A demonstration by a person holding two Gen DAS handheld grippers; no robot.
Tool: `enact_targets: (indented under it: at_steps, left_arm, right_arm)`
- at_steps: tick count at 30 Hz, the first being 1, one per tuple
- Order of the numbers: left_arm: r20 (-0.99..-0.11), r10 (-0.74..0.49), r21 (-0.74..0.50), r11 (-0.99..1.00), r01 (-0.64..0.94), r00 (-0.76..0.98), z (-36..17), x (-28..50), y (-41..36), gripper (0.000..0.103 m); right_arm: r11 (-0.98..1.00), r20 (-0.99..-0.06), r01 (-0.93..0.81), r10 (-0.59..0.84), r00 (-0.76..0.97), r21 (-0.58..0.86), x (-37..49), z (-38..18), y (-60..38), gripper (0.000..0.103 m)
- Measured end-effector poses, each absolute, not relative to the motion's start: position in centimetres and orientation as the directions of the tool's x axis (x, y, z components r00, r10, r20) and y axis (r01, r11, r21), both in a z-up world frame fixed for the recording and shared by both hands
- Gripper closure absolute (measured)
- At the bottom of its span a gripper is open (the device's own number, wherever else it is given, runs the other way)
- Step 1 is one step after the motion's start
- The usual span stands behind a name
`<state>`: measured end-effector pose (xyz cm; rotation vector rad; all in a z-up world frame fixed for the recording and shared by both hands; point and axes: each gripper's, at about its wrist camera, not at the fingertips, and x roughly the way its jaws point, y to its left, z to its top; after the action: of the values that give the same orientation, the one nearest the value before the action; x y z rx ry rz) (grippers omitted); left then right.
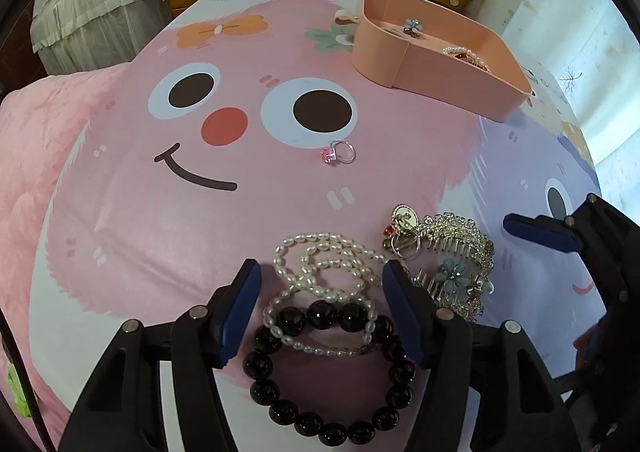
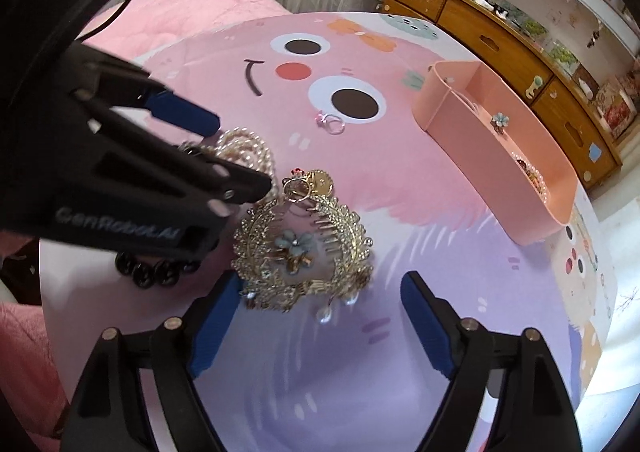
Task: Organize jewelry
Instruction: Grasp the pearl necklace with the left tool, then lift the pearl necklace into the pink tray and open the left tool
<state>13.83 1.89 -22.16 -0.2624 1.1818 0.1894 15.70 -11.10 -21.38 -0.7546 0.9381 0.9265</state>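
Straddling the pearl necklace, the left gripper gapes; the right gripper gapes too.

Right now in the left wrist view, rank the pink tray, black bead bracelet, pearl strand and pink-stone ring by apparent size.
1. Pink tray and black bead bracelet: similar; the bracelet is nearer the camera, so unsure.
2. Pearl strand.
3. Pink-stone ring.

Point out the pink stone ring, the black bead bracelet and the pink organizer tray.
pink stone ring (image 1: 343, 151), left wrist view, on the silver band.
black bead bracelet (image 1: 324, 314), left wrist view, on a top bead.
pink organizer tray (image 2: 472, 119), right wrist view, on its near outer wall.
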Motion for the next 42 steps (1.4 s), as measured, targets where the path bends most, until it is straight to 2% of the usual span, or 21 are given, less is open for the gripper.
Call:
enact_targets:
  at_steps: [1, 2, 3, 4, 5, 10, 11, 12, 14, 16, 18, 28, 35, 42]
  left_arm:
    - [-0.927, 0.004, -0.105, 0.957, -0.271, 0.374, -22.1, 13.9, 1.9, 0.056]
    - [-0.925, -0.012, -0.119, 0.959, -0.259, 0.380, -22.0, 13.9, 1.8, 0.068]
    - [-0.924, -0.030, -0.136, 0.958, -0.253, 0.382, -22.0, 14.0, 1.9, 0.073]
    - [-0.923, -0.038, -0.145, 0.956, -0.254, 0.383, -21.9, 13.8, 2.0, 0.075]
    - [-0.922, -0.045, -0.153, 0.955, -0.255, 0.385, -21.9, 13.8, 2.0, 0.081]
    - [-0.915, -0.060, -0.184, 0.942, -0.280, 0.398, -21.9, 13.7, 2.1, 0.088]
    - [-0.913, -0.069, -0.197, 0.938, -0.286, 0.402, -21.9, 13.6, 2.2, 0.091]
    - [-0.910, -0.076, -0.209, 0.933, -0.292, 0.408, -21.9, 13.5, 2.3, 0.099]
    - [-0.899, -0.087, -0.234, 0.924, -0.302, 0.428, -21.5, 13.2, 2.7, 0.100]
    - [-0.890, -0.096, -0.256, 0.914, -0.315, 0.445, -21.1, 13.1, 3.1, 0.100]
    - [-0.883, -0.103, -0.270, 0.909, -0.317, 0.458, -20.9, 12.9, 3.4, 0.100]
    - [-0.857, -0.125, -0.320, 0.890, -0.325, 0.500, -19.8, 12.7, 4.2, 0.100]
    - [-0.802, -0.147, -0.370, 0.883, -0.288, 0.579, -15.7, 12.6, 5.0, 0.100]
    - [-0.763, -0.157, -0.367, 0.904, -0.220, 0.627, -11.3, 13.2, 5.6, 0.100]
  right_arm:
    - [0.419, -0.904, -0.899, 0.322, 0.281, -0.130, 15.8, -21.4, -11.2, 0.018]
    - [0.425, -0.904, -0.898, 0.328, 0.273, -0.117, 16.1, -21.5, -11.2, 0.018]
    - [0.428, -0.904, -0.897, 0.333, 0.268, -0.109, 16.2, -21.5, -11.2, 0.018]
    - [0.430, -0.904, -0.897, 0.337, 0.261, -0.099, 16.2, -21.5, -11.3, 0.018]
    - [0.434, -0.905, -0.897, 0.344, 0.251, -0.084, 16.4, -21.6, -11.3, 0.018]
    - [0.452, -0.907, -0.891, 0.359, 0.220, -0.037, 17.2, -21.9, -11.2, 0.018]
    - [0.453, -0.907, -0.891, 0.359, 0.220, -0.037, 17.3, -21.9, -11.1, 0.018]
    - [0.455, -0.907, -0.890, 0.359, 0.222, -0.037, 17.3, -21.9, -11.0, 0.018]
    - [0.457, -0.905, -0.889, 0.362, 0.224, -0.037, 17.2, -21.9, -10.9, 0.020]
    - [0.446, -0.902, -0.894, 0.371, 0.222, -0.037, 17.0, -21.7, -10.8, 0.031]
    - [0.442, -0.902, -0.896, 0.369, 0.222, -0.040, 16.8, -21.6, -10.7, 0.035]
    - [0.483, -0.906, -0.876, 0.367, 0.209, -0.006, 16.9, -20.9, -11.3, 0.035]
    - [0.519, -0.884, -0.852, 0.428, 0.190, 0.069, 17.4, -18.3, -12.0, 0.035]
    - [0.558, -0.854, -0.827, 0.461, 0.242, 0.067, 18.1, -15.2, -12.2, 0.035]
